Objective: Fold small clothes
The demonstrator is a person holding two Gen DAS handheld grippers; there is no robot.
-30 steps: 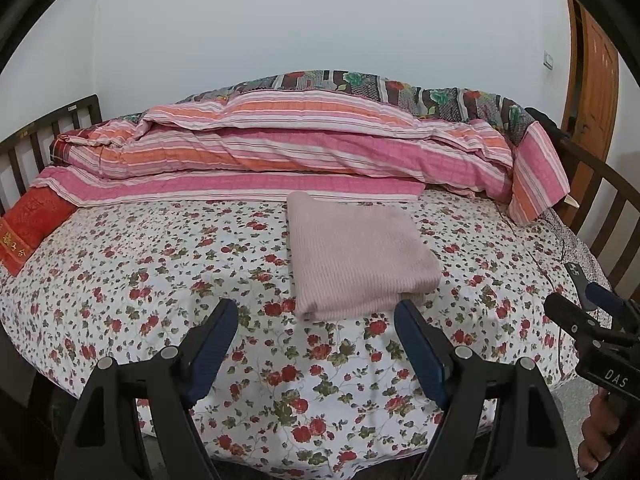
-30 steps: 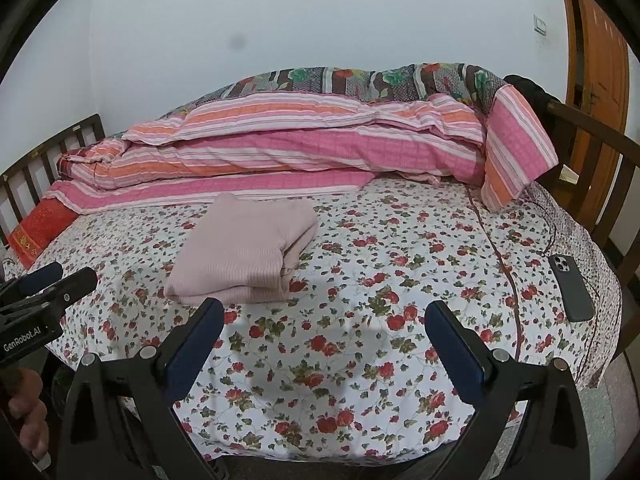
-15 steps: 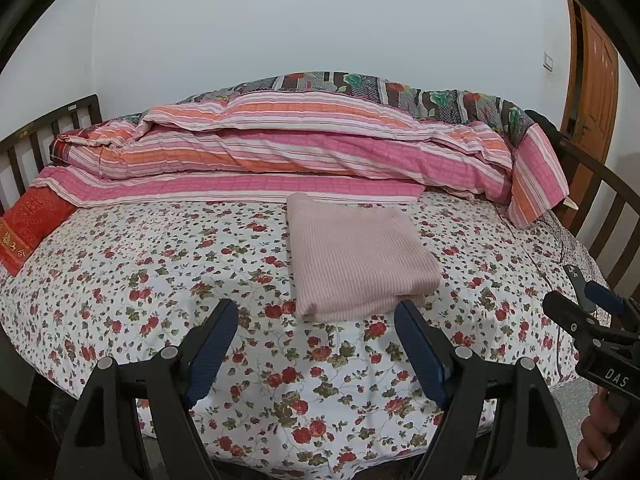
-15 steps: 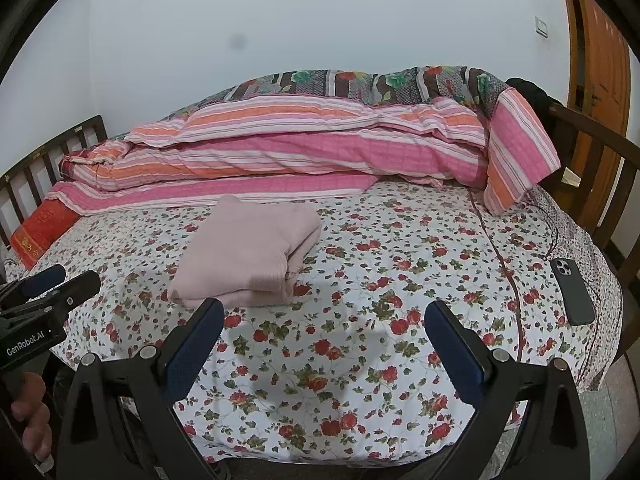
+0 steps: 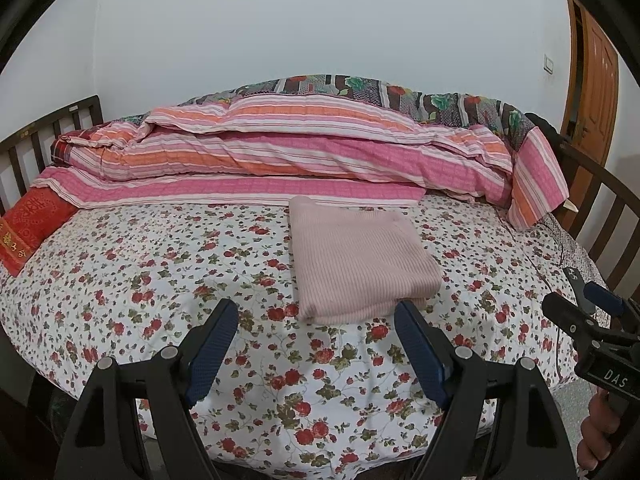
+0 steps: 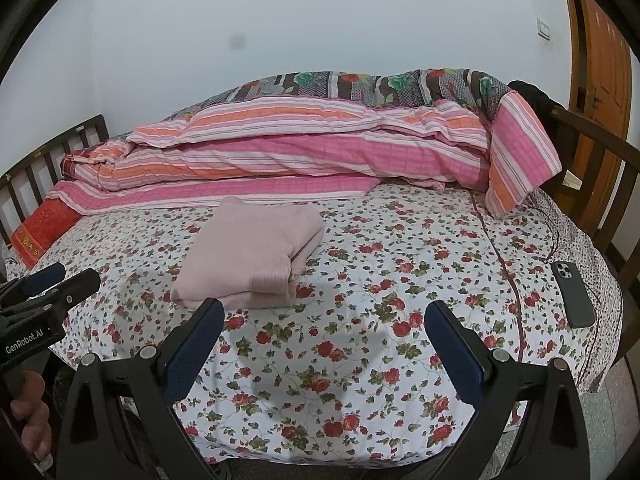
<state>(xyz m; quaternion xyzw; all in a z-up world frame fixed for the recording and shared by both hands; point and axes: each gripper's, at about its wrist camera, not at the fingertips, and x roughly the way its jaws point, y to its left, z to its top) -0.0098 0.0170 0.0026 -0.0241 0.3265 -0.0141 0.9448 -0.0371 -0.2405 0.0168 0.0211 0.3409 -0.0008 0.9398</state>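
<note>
A pale pink ribbed garment [image 5: 356, 258] lies folded into a neat rectangle on the floral bedsheet [image 5: 160, 264], near the middle of the bed. It also shows in the right wrist view [image 6: 252, 256]. My left gripper [image 5: 316, 344] is open and empty, held back from the garment's near edge. My right gripper [image 6: 324, 344] is open and empty, to the right of the garment over bare sheet. Each gripper shows at the edge of the other's view.
A rolled pink and orange striped quilt [image 5: 304, 152] lies along the back of the bed. A red pillow [image 5: 28, 228] sits at the far left. A dark phone [image 6: 572, 294] lies near the bed's right edge. Wooden rails [image 6: 600, 152] flank the bed; a door [image 6: 600, 60] stands right.
Both grippers have drawn back and slightly up from the bed, so more of the bed's near edge shows. The folded garment has not moved.
</note>
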